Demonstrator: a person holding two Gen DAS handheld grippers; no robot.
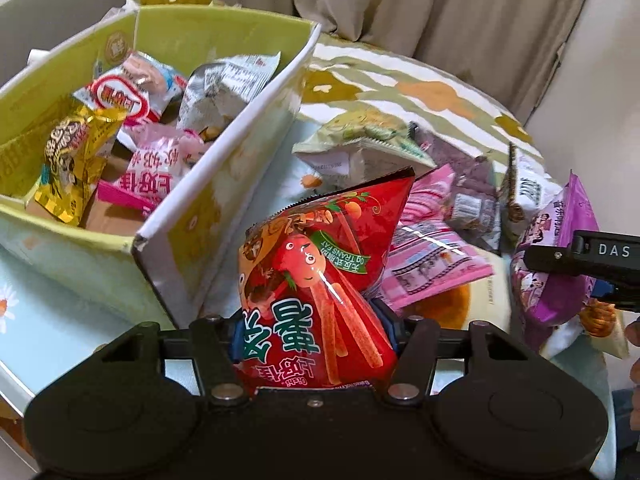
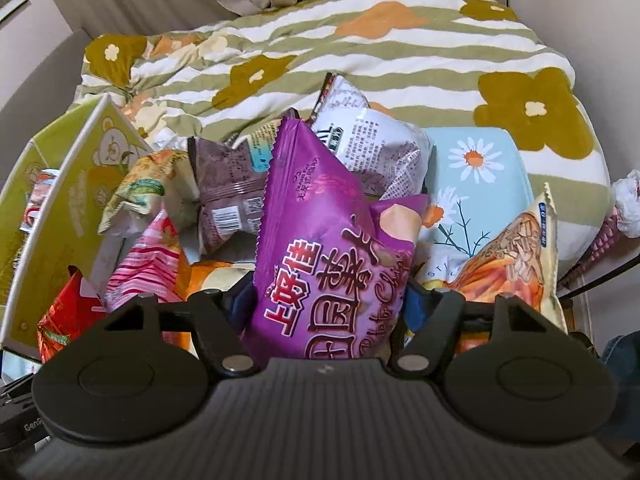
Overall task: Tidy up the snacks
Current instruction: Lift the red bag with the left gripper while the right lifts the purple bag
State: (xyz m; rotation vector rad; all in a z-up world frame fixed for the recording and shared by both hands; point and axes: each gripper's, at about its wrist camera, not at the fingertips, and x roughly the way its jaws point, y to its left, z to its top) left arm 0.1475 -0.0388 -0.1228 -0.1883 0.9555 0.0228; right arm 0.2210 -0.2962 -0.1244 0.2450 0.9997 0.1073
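My left gripper (image 1: 312, 332) is shut on a red snack bag (image 1: 320, 264), whose top corner points up just right of the green cardboard box (image 1: 224, 24). The box holds several packets, among them a gold bag (image 1: 68, 160) and a pink one (image 1: 156, 168). My right gripper (image 2: 330, 308) is shut on a purple chip bag (image 2: 332, 240) that stands upright between its blue pads (image 2: 416, 308). The purple bag (image 1: 556, 248) also shows at the right edge of the left wrist view, with a black finger (image 1: 560, 260) across it. The red bag (image 2: 60, 312) appears low left in the right wrist view.
Loose snacks lie heaped on a pale blue daisy sheet (image 2: 480, 168): a pink striped bag (image 1: 432, 256), a brown bag (image 2: 228, 192), a white printed bag (image 2: 376, 148), a beige-orange bag (image 2: 516, 264). A striped flowered duvet (image 2: 360, 48) lies behind. The box wall (image 2: 60, 184) stands left.
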